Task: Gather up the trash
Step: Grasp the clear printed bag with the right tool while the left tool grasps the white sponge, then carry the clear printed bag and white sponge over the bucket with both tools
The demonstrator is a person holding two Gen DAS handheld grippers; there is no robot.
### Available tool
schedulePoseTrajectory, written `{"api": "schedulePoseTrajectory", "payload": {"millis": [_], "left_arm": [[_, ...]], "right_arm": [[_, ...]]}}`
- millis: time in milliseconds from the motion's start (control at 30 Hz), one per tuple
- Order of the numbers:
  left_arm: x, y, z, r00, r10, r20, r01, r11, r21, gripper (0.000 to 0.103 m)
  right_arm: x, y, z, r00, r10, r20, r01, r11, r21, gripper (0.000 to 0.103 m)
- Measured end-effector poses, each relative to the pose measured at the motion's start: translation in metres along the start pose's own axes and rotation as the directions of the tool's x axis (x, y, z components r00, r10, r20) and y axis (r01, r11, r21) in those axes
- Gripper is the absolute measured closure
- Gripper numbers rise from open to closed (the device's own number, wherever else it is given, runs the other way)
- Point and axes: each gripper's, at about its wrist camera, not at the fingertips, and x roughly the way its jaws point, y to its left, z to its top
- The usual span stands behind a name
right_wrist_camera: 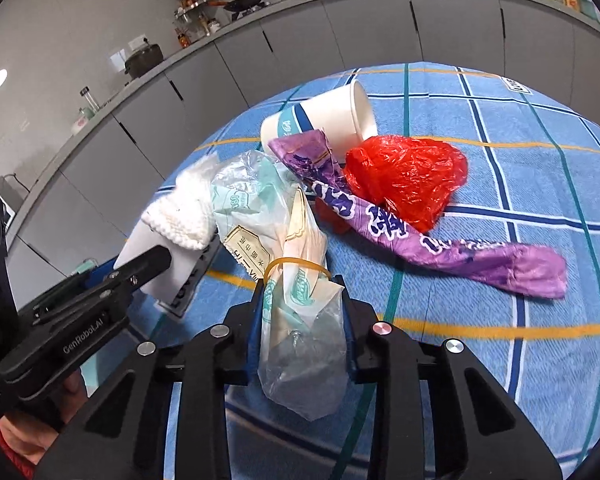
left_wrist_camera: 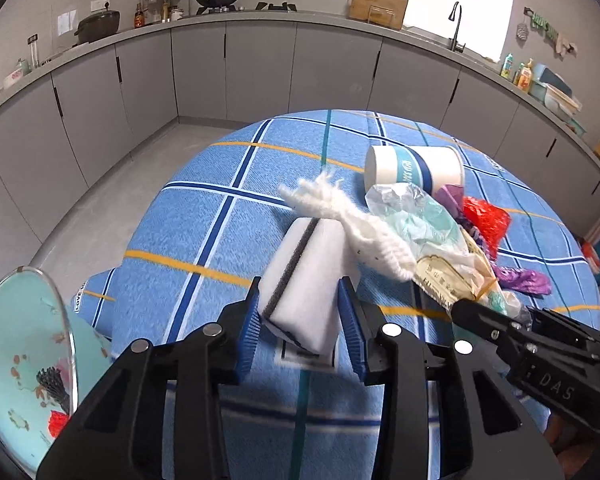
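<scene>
My left gripper [left_wrist_camera: 302,300] is shut on a white sponge [left_wrist_camera: 312,264] with a dark grey stripe, both blue pads against its sides, over the blue checked tablecloth [left_wrist_camera: 204,216]. My right gripper [right_wrist_camera: 302,292] is shut on a clear plastic bag [right_wrist_camera: 300,344] of paper wrappers tied with a yellow rubber band. A white knitted rag [left_wrist_camera: 356,224] lies across the sponge's far end. Behind them, a paper cup [right_wrist_camera: 328,116] lies on its side. A red plastic bag [right_wrist_camera: 404,176] and a purple wrapper [right_wrist_camera: 460,248] lie to the right.
A pale teal round container [left_wrist_camera: 24,356] with a flower pattern stands at the lower left of the left wrist view, with red and black bits showing in it. Grey kitchen cabinets [left_wrist_camera: 260,72] curve round behind the table. Bare floor [left_wrist_camera: 112,184] lies to the left.
</scene>
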Motion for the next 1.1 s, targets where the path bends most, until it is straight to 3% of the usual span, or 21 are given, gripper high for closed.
{"api": "schedulePoseTrajectory", "payload": {"millis": [233,567,1100], "left_arm": [[-0.04,0.006,-0.019,0.999,0.008,0.031,-0.008,1.0,-0.012,0.066],[-0.078,0.009,-0.05,0.997,0.066,0.045,-0.066,0.998,-0.004,0.066],[-0.122,0.038,-0.066,0.984,0.16,0.084,-0.156,0.986,-0.053,0.066]], "right_arm": [[-0.033,0.009,-0.014,0.998,0.026,0.056,-0.028,0.999,0.036,0.071],[-0.06,0.023,-0.035,0.996,0.004,0.087,-0.007,1.0,0.028,0.071],[-0.082,0.062,-0.052,0.992,0.039,0.117,-0.035,0.999,-0.034,0.071]]}}
